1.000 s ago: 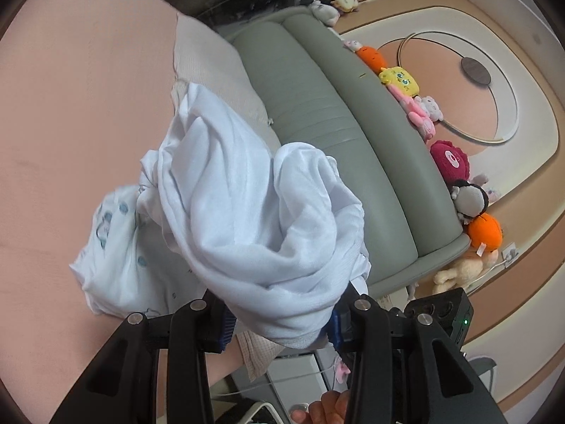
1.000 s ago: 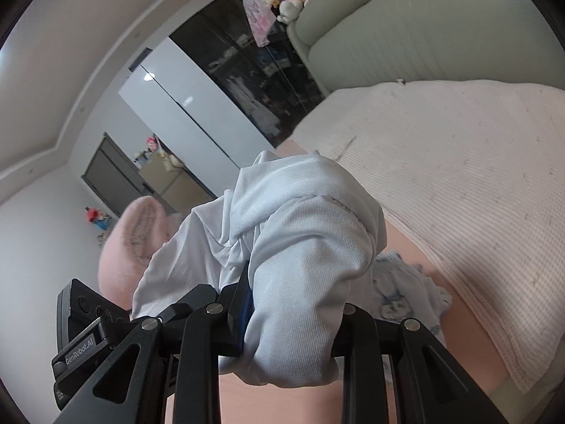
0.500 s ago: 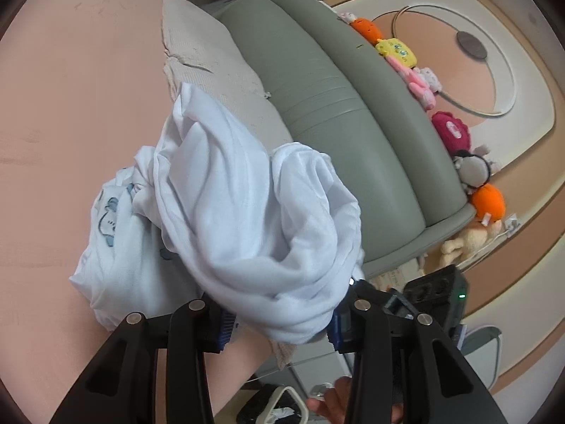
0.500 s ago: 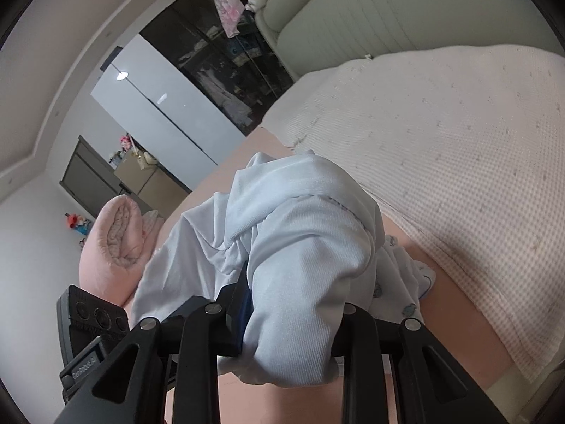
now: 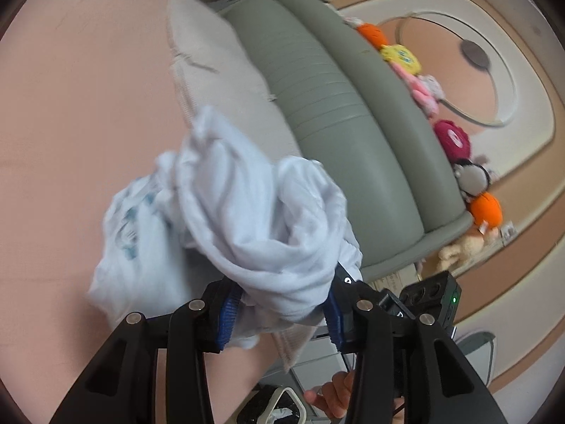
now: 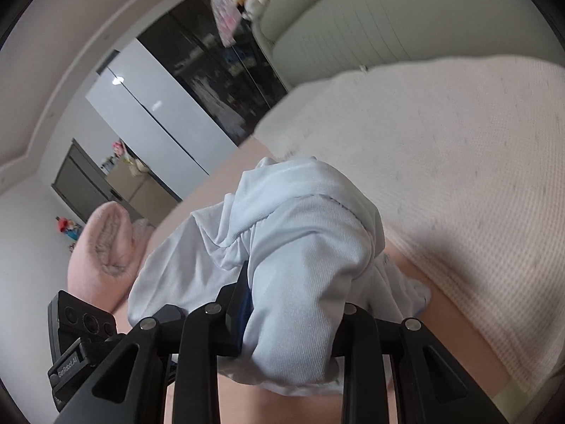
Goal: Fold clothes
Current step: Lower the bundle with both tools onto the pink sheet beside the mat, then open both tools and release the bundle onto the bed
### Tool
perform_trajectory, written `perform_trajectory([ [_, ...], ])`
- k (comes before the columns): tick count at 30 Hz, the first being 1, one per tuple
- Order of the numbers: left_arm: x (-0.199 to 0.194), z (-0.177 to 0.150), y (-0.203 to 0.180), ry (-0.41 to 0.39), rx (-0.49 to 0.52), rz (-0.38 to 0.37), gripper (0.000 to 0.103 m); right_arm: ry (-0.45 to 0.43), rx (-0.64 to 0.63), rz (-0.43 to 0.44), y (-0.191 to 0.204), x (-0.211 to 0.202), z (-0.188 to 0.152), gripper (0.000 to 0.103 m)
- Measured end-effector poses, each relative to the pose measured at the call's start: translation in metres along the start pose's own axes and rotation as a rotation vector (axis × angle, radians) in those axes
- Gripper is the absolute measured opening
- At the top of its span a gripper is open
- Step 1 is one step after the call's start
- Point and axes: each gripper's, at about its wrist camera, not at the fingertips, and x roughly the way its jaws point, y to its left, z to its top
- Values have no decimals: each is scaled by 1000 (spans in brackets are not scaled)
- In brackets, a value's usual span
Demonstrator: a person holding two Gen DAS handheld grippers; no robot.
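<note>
**Two claws, one bunched white garment over the bed**

You have the left claw clenched on a thick wad of the white garment, and the right claw clenched on another bunch of it. Held at two points, it can be lowered and spread. Ahead of and below the claws lies the pink bed sheet, a cream waffle blanket beyond, then the green padded headboard lined with plush toys.
</note>
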Motion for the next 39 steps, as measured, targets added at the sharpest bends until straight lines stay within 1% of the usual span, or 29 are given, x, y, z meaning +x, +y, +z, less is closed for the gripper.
perform_trajectory([
  [3,0,-2,13,5,-36,18,39,13,21,-33,-8,9,-10,33],
  [5,0,-2,15,8,-41,22,39,17,32,-48,-11,12,-14,36],
  [10,-10,-3,5,-15,-70,23,39,21,35,-76,-9,9,-13,45],
  [12,-17,-2,-3,-33,-64,37,39,22,26,-97,-7,2,-9,54],
  [13,-22,-1,-8,-44,-54,46,39,19,22,-113,-5,-2,-7,63],
  [14,-28,1,-13,-59,-41,58,43,9,18,-128,-4,-6,-5,67],
  [15,-35,3,-17,-79,-22,80,53,-7,14,-141,-3,-12,-4,68],
  [17,-49,6,-27,-124,18,129,65,-50,10,-172,-2,-26,-1,71],
  [19,-63,9,-38,-186,79,191,66,-89,-3,-203,0,-43,2,74],
  [20,-69,10,-44,-211,106,213,66,-100,-9,-212,0,-50,3,74],
  [22,-75,13,-52,-232,136,230,66,-136,-29,-240,5,-66,4,74],
  [25,-69,12,-64,-228,171,200,66,-196,-93,-271,21,-82,8,74],
  [27,-59,9,-73,-212,198,192,66,-169,-142,-269,28,-75,9,73],
  [28,-54,7,-78,-202,215,190,66,-153,-166,-267,31,-70,9,66],
  [29,-45,4,-82,-185,238,196,66,-137,-191,-265,35,-66,9,55],
  [30,-36,0,-84,-164,257,209,66,-121,-215,-264,38,-62,9,41],
  [31,-26,-3,-86,-142,277,222,66,-106,-240,-262,42,-58,10,35],
  [32,-17,-6,-88,-123,295,238,64,-72,-253,-278,41,-48,9,34],
  [33,-7,-8,-86,-111,312,270,62,-44,-267,-299,40,-38,7,34],
  [34,2,-7,-84,-102,326,314,60,-28,-279,-292,38,-29,5,34],
  [35,8,-5,-81,-104,334,344,60,-19,-281,-273,38,-26,3,34],
  [37,11,3,-77,-114,337,367,60,-3,-283,-232,37,-22,-1,34],
  [39,8,13,-70,-146,324,391,60,5,-299,-239,39,-15,1,34],
])
